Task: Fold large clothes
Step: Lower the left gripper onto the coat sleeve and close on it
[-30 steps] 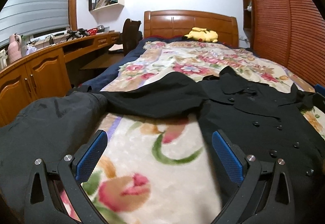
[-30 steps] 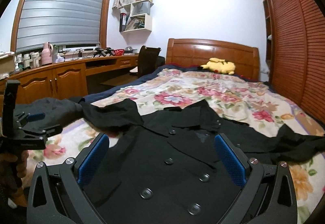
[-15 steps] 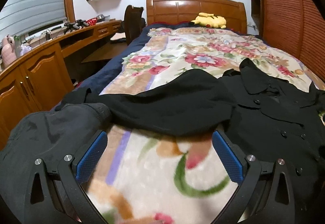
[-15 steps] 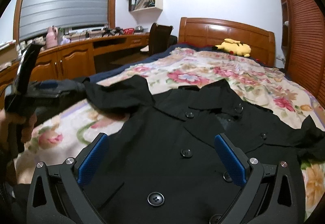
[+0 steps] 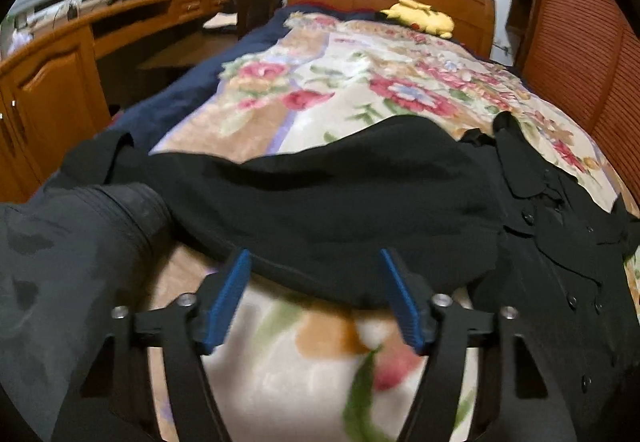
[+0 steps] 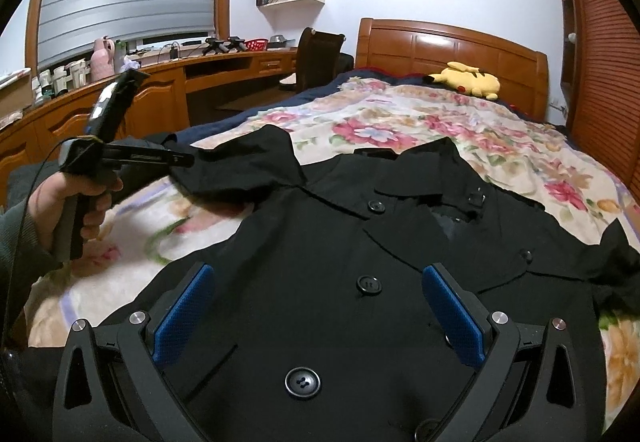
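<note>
A black double-breasted coat (image 6: 360, 262) lies front up on the floral bedspread (image 6: 420, 121), collar toward the headboard. Its left sleeve (image 5: 320, 201) stretches out to the left across the bed. My left gripper (image 5: 314, 282) is open, its blue pads at the near edge of that sleeve, nothing between them. The left gripper also shows in the right wrist view (image 6: 176, 160), held by a hand, at the sleeve end. My right gripper (image 6: 316, 306) is open, low over the coat's buttoned front, holding nothing.
A dark grey garment (image 5: 60, 262) lies at the bed's left edge. A yellow plush toy (image 6: 472, 79) sits by the wooden headboard (image 6: 452, 45). A wooden desk (image 6: 160, 89) with a chair (image 6: 320, 53) runs along the left. A slatted wardrobe (image 6: 604, 81) stands at the right.
My left gripper moved forward to the sleeve's near edge and its jaws narrowed somewhat. My right gripper moved forward and lower over the coat's front.
</note>
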`<control>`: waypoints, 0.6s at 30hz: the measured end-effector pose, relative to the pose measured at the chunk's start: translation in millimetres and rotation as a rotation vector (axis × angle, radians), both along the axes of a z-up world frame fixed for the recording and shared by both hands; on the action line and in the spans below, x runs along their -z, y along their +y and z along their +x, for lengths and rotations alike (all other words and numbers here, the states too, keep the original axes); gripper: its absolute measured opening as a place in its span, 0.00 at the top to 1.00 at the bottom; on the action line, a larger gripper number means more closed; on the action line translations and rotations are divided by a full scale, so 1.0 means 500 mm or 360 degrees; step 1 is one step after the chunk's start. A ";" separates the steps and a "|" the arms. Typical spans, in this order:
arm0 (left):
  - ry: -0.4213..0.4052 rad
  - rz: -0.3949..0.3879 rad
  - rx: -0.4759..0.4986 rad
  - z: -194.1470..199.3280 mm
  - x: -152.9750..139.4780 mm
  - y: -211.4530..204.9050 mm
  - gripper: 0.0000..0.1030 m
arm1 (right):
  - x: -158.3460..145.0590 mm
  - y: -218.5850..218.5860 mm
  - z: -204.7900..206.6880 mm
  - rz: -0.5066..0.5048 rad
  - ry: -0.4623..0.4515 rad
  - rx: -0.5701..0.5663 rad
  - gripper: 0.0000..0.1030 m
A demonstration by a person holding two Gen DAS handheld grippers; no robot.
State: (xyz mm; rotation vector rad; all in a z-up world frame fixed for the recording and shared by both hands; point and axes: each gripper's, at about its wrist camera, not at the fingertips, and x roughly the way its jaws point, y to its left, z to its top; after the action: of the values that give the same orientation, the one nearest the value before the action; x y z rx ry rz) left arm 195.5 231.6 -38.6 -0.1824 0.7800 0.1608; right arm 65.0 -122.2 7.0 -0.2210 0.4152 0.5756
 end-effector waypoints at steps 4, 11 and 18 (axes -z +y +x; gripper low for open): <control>0.0047 0.0006 -0.0062 0.013 0.020 0.018 0.36 | 0.002 0.003 0.002 -0.0031 -0.0020 -0.0002 0.00; 0.0121 -0.0043 -0.0171 0.035 0.046 0.057 0.48 | 0.005 -0.003 0.004 -0.0041 -0.0008 -0.0008 0.00; 0.0175 -0.0057 -0.0198 0.068 0.063 0.082 0.86 | 0.010 -0.011 0.019 -0.0042 0.0033 0.0012 0.00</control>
State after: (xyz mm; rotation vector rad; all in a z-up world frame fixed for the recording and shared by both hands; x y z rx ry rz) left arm 229.3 272.6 -69.8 -0.2581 0.8818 0.2764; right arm 74.4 -127.9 2.2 -0.2386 0.4434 0.5657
